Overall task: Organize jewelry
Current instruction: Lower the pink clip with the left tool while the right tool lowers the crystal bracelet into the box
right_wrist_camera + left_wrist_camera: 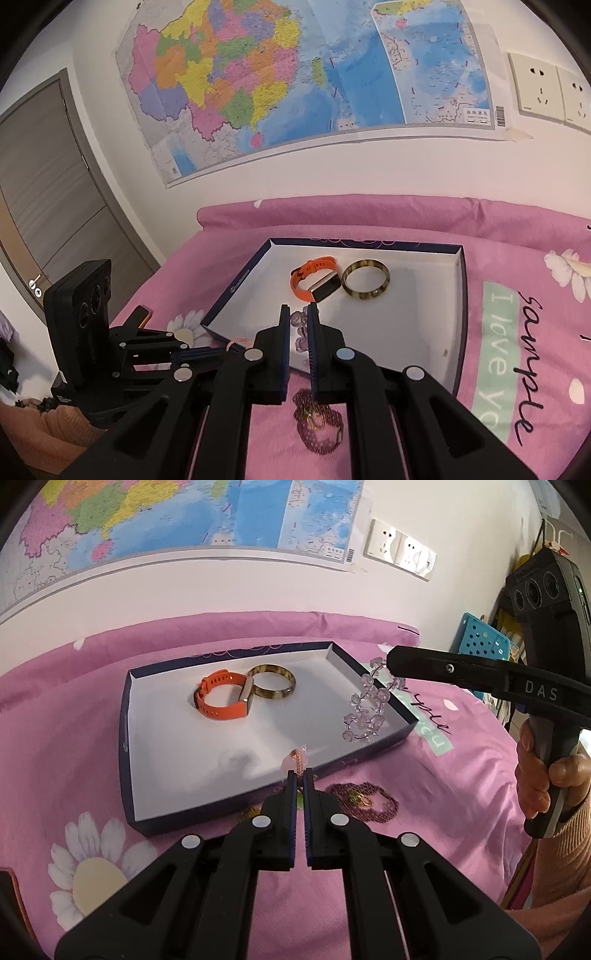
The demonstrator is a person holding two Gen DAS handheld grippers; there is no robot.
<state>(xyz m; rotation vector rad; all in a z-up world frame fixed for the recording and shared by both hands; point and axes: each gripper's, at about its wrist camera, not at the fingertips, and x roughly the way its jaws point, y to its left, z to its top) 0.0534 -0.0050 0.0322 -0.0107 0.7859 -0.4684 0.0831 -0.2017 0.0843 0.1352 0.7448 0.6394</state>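
Observation:
A dark blue tray (126,738) with a white floor lies on the pink bedsheet. An orange watch band (221,698) and an olive mottled bangle (271,681) rest at its far side. My left gripper (300,775) is shut on a small pink beaded piece (298,760) above the tray's near rim. From the right, my right gripper (390,663) is shut on a string of clear lilac beads (365,709) that hangs over the tray's right side. In the right wrist view the lilac beads (300,320) show between my right gripper's (298,312) fingers, above the tray (461,314).
A dark purple bead chain (365,801) (317,417) lies on the sheet just in front of the tray. A person's hand (546,775) holds the right gripper's handle. Behind are a wall map (295,81), sockets (399,548), a blue perforated basket (480,638) and a door (40,206).

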